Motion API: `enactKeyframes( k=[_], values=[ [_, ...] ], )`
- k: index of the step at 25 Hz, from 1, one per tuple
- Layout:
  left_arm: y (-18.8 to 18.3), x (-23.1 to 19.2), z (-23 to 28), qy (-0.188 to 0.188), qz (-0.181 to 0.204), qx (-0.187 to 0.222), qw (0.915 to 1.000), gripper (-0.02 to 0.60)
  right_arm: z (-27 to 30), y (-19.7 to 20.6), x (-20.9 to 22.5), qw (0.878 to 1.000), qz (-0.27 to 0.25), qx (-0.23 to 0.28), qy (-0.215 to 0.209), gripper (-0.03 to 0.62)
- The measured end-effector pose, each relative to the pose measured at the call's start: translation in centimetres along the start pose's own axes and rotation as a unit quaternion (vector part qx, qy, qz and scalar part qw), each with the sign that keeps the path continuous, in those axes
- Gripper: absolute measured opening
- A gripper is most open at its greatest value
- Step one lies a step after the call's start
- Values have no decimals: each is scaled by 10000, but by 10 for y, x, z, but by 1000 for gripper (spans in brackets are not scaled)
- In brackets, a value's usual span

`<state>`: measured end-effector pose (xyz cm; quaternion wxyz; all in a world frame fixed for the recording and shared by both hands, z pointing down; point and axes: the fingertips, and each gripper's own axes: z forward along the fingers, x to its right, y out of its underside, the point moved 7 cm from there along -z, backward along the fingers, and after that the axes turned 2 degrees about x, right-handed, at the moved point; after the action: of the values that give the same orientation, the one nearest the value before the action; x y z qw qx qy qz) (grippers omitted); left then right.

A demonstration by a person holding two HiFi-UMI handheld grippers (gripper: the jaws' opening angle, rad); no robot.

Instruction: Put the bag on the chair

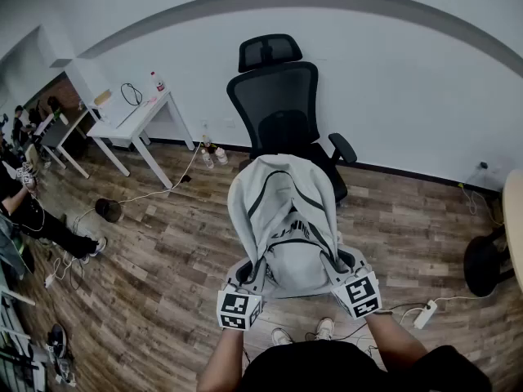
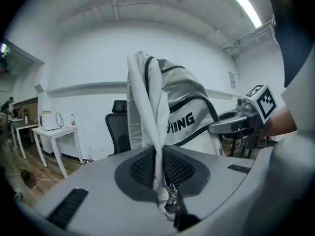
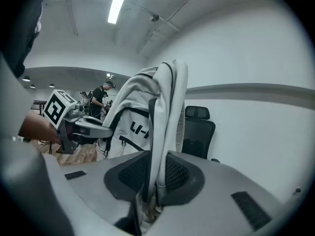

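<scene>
Grey fabric bag point(image 1: 286, 219) hangs limp ahead of your left claw point(image 2: 165, 194) and right claw point(image 3: 150, 195), both clamped on its straps point(image 2: 156, 132): sound hold.

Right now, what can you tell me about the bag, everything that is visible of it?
The bag is a light grey fabric backpack with dark piping and dark lettering on its face. It looks soft and slack. The left gripper and the right gripper each pinch its pale fabric at one side. It hangs between them before the black chair, hiding the seat; whether it rests there cannot be told.
</scene>
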<state>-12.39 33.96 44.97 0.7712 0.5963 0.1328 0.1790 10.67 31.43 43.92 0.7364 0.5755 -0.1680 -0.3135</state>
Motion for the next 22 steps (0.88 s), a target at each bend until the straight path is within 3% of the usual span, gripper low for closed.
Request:
enactKeyframes(
  k=[12,22],
  values=[
    [4,12,1,110,-93,-31,9999,49,-11,4,0,10000,37,-38,71,87],
    [8,-8,-4,269,-80,-39,9996,49,1,3,-16,9996,179,-5,201,91]
  ],
)
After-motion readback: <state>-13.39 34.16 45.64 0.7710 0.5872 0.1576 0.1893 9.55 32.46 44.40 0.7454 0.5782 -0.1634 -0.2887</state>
